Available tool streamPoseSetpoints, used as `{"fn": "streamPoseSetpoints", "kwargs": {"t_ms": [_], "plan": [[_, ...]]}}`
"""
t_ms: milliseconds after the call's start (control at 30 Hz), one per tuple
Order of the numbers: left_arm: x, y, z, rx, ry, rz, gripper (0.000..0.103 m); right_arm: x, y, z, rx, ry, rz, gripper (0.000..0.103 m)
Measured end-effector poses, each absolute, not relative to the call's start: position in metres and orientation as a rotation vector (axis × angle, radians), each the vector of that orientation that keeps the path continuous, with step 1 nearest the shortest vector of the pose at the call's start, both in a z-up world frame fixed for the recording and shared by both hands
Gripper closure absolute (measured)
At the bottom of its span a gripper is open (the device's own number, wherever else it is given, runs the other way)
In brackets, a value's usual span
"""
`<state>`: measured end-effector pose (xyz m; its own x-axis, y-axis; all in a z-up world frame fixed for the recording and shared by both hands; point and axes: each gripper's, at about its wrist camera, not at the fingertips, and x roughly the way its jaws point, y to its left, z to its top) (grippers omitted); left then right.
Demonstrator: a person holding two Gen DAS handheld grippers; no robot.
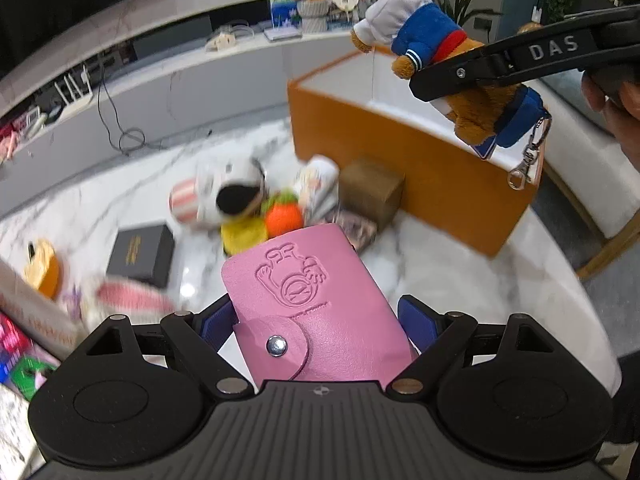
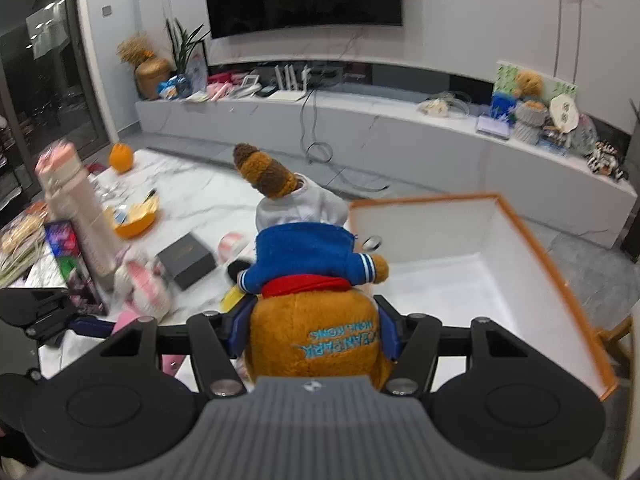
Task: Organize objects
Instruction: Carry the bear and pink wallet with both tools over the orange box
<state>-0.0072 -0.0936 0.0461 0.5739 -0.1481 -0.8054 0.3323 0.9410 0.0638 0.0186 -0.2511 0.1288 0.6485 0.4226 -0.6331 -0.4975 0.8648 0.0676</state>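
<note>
The left tongs (image 1: 320,322) grip a pink wallet (image 1: 316,304) by its sides, the blue pads pressed to both edges. The wallet has a snap flap near the tongs and a stamped cartoon figure on its face; it hangs in the air above the table (image 1: 460,280), over the near edge.

The right tongs (image 2: 314,326) are closed on a plush bear (image 2: 312,280), squeezing its brown body, which bears turquoise lettering. The bear wears a blue jacket, a red scarf and a white hood. In the left wrist view the right tongs (image 1: 432,88) reach in from the right with the bear (image 1: 424,36) held up above the orange box (image 1: 440,184), a metal clip (image 1: 528,156) dangling from it, and part of a hand (image 1: 616,104) shows at the right edge.

The box (image 2: 540,240) stands on the table's right side, open, white inside; nothing shows on the part of its floor that can be seen.

On the table (image 2: 192,196) left of the box lies a loose pile: a white plush dog (image 1: 228,192) with a black ear, a striped ball (image 1: 182,202), an orange plush (image 1: 284,216), a yellow cloth (image 1: 244,236), a brown carton (image 1: 374,188) touching the box wall. A black case (image 1: 140,252) lies just left of the pile, and a plush rabbit (image 2: 146,284) lies near the left edge. A tall pink bottle (image 2: 78,216) and an orange bowl (image 2: 134,220) stand further left; the bottle's base is blurred.
</note>
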Motion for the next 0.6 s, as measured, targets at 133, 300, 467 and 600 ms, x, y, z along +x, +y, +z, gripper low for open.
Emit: {"fn": "streamPoseSetpoints", "kwargs": {"t_ms": [133, 300, 467, 600], "plan": [[0.007, -0.107, 0.057, 0.236, 0.897, -0.29, 0.003, 0.029, -0.274, 0.132, -0.088, 0.676, 0.493, 0.04], [0.021, -0.126, 0.06, 0.251, 0.884, -0.31, 0.003, 0.042, -0.298, 0.123, -0.059, 0.705, 0.442, 0.04], [0.035, -0.147, 0.064, 0.253, 0.866, -0.338, 0.003, 0.044, -0.316, 0.115, -0.05, 0.722, 0.415, 0.04], [0.049, -0.165, 0.069, 0.251, 0.844, -0.362, 0.003, 0.047, -0.333, 0.11, -0.026, 0.729, 0.38, 0.04]]}}
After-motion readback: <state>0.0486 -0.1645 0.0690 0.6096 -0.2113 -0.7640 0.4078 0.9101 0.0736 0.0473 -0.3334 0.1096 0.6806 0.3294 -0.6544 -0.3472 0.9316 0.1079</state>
